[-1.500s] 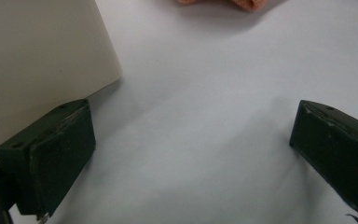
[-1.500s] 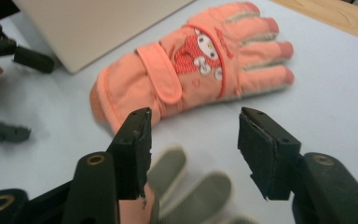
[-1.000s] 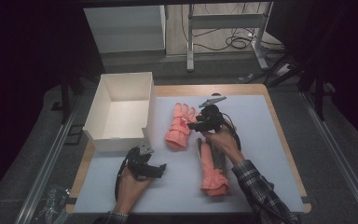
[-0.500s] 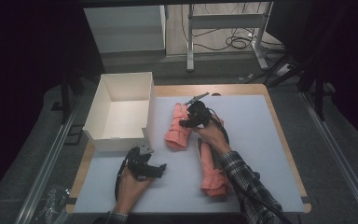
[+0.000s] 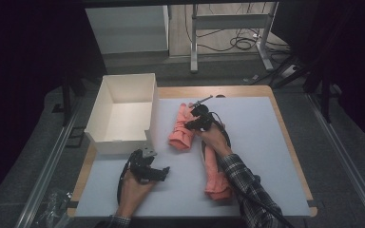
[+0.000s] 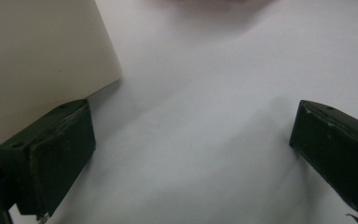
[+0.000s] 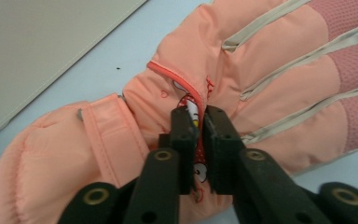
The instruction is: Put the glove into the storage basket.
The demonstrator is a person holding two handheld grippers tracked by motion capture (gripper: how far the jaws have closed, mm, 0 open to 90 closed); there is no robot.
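Note:
Two salmon-pink padded gloves lie on the white mat. One glove [image 5: 179,130] [image 7: 270,60] rests beside the white box, and the second glove [image 5: 214,175] lies under the person's right forearm. My right gripper [image 5: 190,125] [image 7: 199,116] is down on the first glove. Its jaws have just been closing and now pinch a fold of fabric near the glove's red trim. My left gripper [image 5: 163,172] [image 6: 191,154] rests low over the mat near the box's front corner, open with nothing between its jaws.
An open white box [image 5: 119,142] [image 6: 37,60] [image 7: 42,42] stands at the mat's left, close to both the gripped glove and the left gripper. The wooden table edge [image 5: 292,156] borders the mat on the right. Metal frames and cables lie beyond the table.
My right gripper moved left and down onto the glove next to the box, and its jaws closed on the fabric. The left gripper stayed in place.

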